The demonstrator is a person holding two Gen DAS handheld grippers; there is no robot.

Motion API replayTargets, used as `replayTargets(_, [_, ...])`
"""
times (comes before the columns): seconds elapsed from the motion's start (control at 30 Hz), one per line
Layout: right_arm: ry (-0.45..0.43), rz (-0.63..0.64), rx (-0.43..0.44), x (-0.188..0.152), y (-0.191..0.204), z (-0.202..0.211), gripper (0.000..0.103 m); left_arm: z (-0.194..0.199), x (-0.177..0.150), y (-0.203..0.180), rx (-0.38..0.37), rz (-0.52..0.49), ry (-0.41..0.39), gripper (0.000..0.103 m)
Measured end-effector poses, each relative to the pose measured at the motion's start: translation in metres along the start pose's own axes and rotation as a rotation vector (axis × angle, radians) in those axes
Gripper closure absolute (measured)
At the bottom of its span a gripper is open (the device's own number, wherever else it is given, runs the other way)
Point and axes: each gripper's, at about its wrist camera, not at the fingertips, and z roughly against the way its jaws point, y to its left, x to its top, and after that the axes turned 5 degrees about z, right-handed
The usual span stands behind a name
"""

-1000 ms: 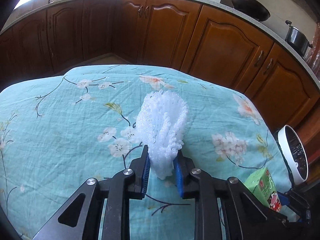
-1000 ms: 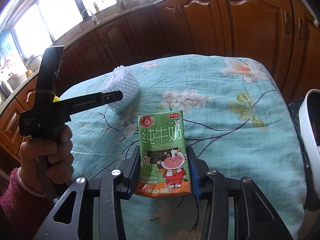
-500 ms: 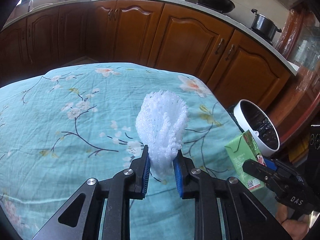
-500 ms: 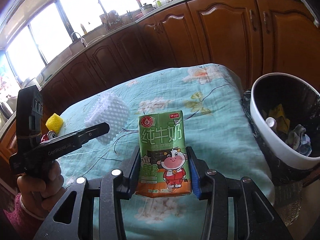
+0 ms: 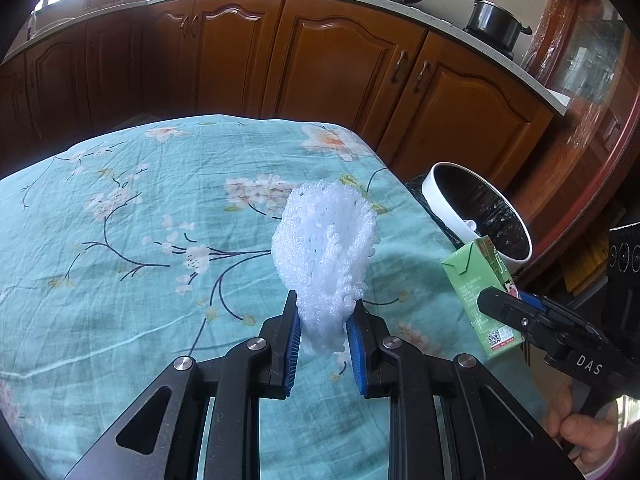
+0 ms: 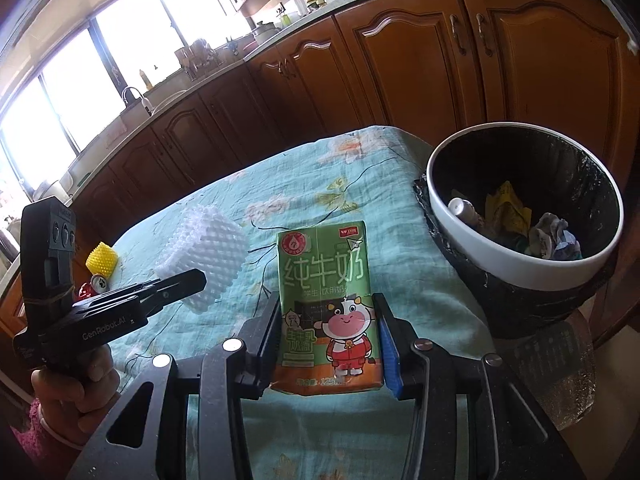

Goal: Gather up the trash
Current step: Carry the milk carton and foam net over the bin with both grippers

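Just beside table edge (image 6: 404, 140), open-topped bin (image 6: 516, 264), rim unobstructed

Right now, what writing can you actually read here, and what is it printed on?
"纯牛奶": front of the green milk carton.
"125": carton's bottom edge; the rest is blurred.
"GenRobot.AI": left gripper body.
"DAS": right gripper body.
Smaller carton print and its QR label: too small to read.

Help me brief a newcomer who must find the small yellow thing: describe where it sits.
Start at the floral turquoise tablecloth and go to its far left edge, beyond the white foam net in the left gripper. The yellow foam net lies there beside a red can, and nothing else there is bright yellow.
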Motion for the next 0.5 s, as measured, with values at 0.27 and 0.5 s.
replayTargets(0.27, [-0.023, -0.028, -0.016, -0.004, -0.015, 0.014, 0.060, 0.001, -0.001, -0.019, -0.017, -0.050, 0.009, 0.083])
replayTargets(0.5, [-0.048, -0.047, -0.032, -0.003, -0.028, 0.026, 0.060, 0.001, 0.000, -0.038, -0.028, -0.091, 0.010, 0.083])
